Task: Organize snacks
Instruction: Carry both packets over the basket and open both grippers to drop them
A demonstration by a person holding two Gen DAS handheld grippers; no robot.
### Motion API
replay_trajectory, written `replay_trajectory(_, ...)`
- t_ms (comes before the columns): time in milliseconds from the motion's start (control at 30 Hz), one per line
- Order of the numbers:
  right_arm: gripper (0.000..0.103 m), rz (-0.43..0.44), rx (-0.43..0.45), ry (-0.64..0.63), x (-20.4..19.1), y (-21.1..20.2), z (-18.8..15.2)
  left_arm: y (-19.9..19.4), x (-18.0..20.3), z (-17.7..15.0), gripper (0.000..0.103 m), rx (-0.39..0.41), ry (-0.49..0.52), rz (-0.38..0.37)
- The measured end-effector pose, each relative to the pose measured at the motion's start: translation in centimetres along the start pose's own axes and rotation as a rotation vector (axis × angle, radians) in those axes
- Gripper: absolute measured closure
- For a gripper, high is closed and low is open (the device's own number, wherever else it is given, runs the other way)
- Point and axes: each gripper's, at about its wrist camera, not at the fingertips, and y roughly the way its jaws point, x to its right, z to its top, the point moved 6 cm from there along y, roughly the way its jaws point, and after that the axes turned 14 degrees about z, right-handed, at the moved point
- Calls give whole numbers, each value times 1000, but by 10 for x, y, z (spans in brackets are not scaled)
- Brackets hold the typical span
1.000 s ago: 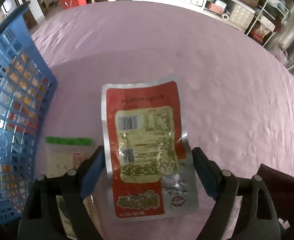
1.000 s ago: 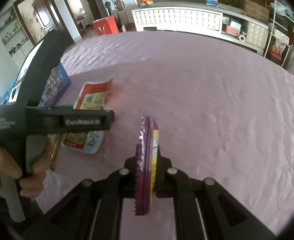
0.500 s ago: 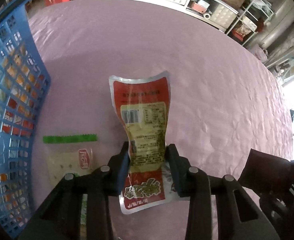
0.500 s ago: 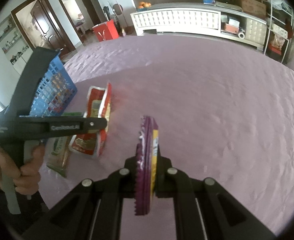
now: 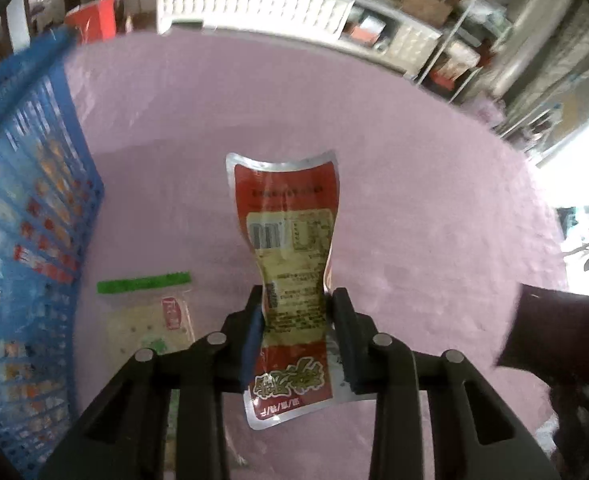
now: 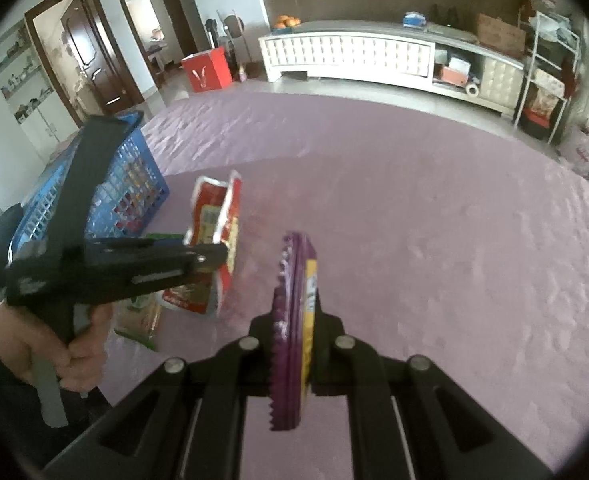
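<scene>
My left gripper [image 5: 296,312] is shut on a red and silver snack packet [image 5: 286,240], pinched at its middle and lifted off the purple tablecloth; it also shows in the right wrist view [image 6: 214,240]. My right gripper [image 6: 294,328] is shut on a purple and yellow snack packet [image 6: 296,308], held edge-up above the table. A blue plastic basket [image 5: 22,216] holding several snacks stands at the left, also in the right wrist view [image 6: 134,184]. A clear cracker packet with a green strip [image 5: 150,312] lies on the cloth beside the basket.
The round table has a purple cloth [image 6: 414,208]. A white cabinet [image 6: 354,56] and a red box [image 6: 206,70] stand on the floor beyond the table. The right gripper's packet shows dark at the right edge of the left wrist view [image 5: 554,332].
My left gripper has shut on the red packet and lifted it off the cloth, creasing it at the middle. The right gripper keeps holding the purple packet.
</scene>
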Motion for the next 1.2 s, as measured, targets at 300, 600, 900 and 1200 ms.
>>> replay_trajectory(300, 92, -37, 51, -48, -48, -36, 15, -102, -29, 8, 73, 172, 18, -68)
replay_trajectory(600, 92, -8, 70, -137, -122, -34, 25, -160, -117, 4, 74, 234, 3, -46)
replay_trajectory(900, 92, 44, 49, -225, -185, -7, 37, -162, -207, -7, 74, 212, -69, 35)
replay_trajectory(1200, 92, 65, 36, -270, -217, 12, 42, -133, -246, -16, 74, 124, -30, 78)
